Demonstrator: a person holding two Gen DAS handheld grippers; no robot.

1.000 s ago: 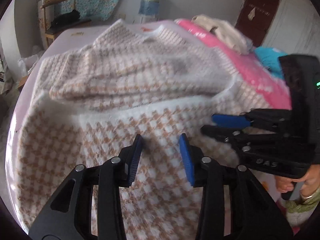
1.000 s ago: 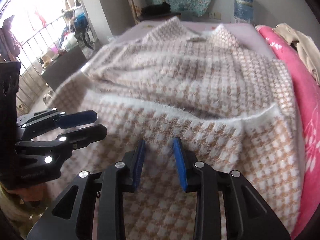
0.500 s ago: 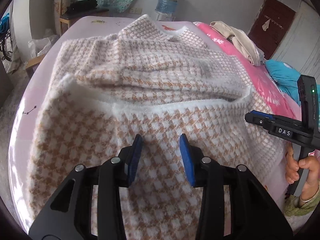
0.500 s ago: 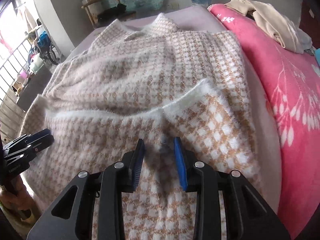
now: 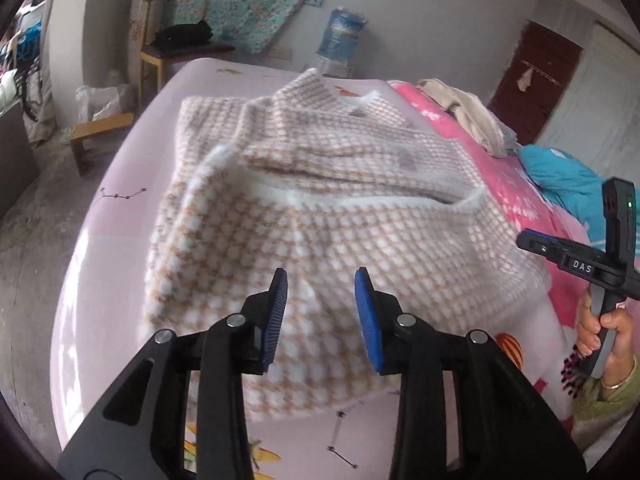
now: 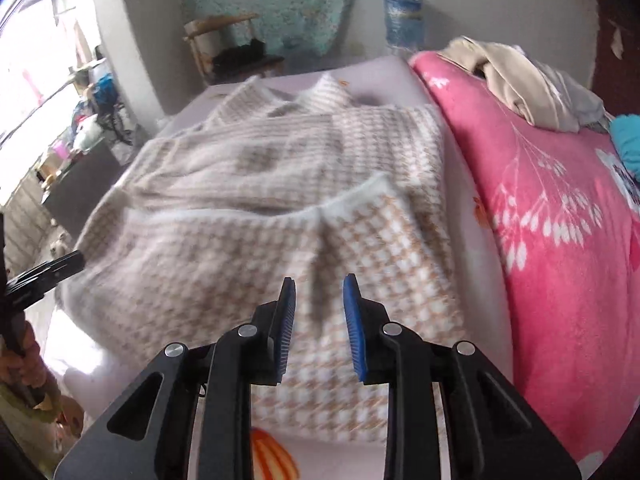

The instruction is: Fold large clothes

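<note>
The checked sweater (image 5: 320, 208) lay on the lilac bed sheet (image 5: 120, 208), its lower half folded up so the white hem ran across the middle, collar out at twelve o'clock. The left gripper (image 5: 321, 304) hung above the near edge, its jaws just closing a little yet parted, with nothing between the blue pads (image 5: 366, 320). The right gripper (image 6: 319, 312) stood likewise, jaws narrowing but apart, empty, over the sweater's right corner. At three o'clock lay the pink blanket (image 6: 560, 240) with a beige garment (image 6: 516, 80) on top; a water bottle (image 5: 341, 32) stood at twelve
</note>
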